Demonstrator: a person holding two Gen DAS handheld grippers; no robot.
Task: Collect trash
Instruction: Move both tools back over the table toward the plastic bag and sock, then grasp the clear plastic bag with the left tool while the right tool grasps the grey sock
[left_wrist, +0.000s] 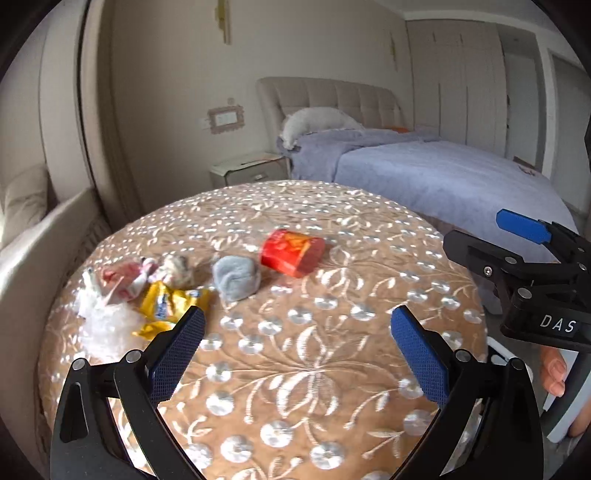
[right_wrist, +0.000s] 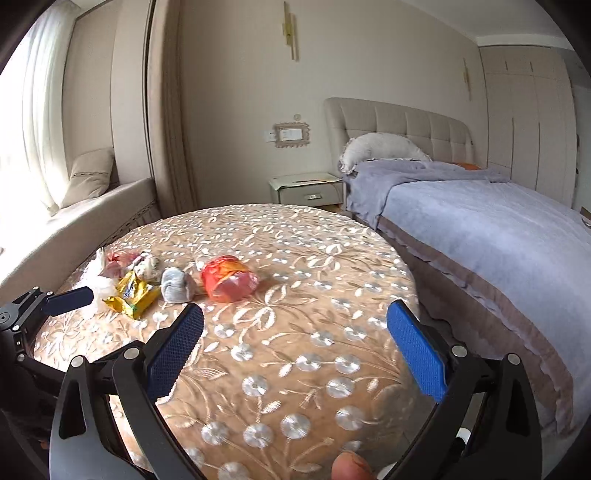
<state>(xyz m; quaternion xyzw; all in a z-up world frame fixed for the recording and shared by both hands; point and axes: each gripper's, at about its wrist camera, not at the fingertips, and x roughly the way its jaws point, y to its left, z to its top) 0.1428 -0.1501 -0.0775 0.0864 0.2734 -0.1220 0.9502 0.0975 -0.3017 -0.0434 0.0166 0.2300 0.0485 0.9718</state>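
Crumpled wrappers (left_wrist: 168, 306) on embroidered round table (left_wrist: 314, 369)

crumpled wrappers (left_wrist: 168, 306), red cup (left_wrist: 291, 252) on its side

left wrist view: low over the near edge of the round brown floral-embroidered table (left_wrist: 295, 369), facing across it to the lilac-covered bed (left_wrist: 443, 173) | right wrist view: close above the table's near edge, same heading | shared: tabletop, bed beyond it
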